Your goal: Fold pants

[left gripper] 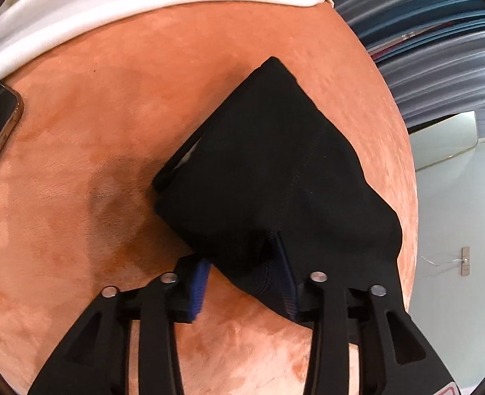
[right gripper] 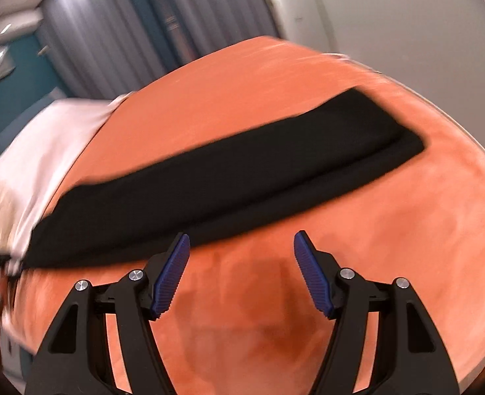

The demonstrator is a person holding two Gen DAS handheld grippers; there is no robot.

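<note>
The black pants (left gripper: 269, 171) lie folded on an orange suede surface (left gripper: 94, 151). In the left wrist view my left gripper (left gripper: 245, 273) has its jaws wide apart around a near corner of the fabric, which bunches between the blue pads (left gripper: 199, 283). In the right wrist view the pants (right gripper: 229, 177) form a long narrow black strip across the surface. My right gripper (right gripper: 242, 273) is open and empty, hovering just in front of the strip's near edge without touching it.
A phone (left gripper: 2, 121) lies at the left edge of the orange surface. A white cloth (left gripper: 143, 0) lies along the far edge and also shows in the right wrist view (right gripper: 61, 138). Curtains (right gripper: 137, 33) and a white wall stand behind.
</note>
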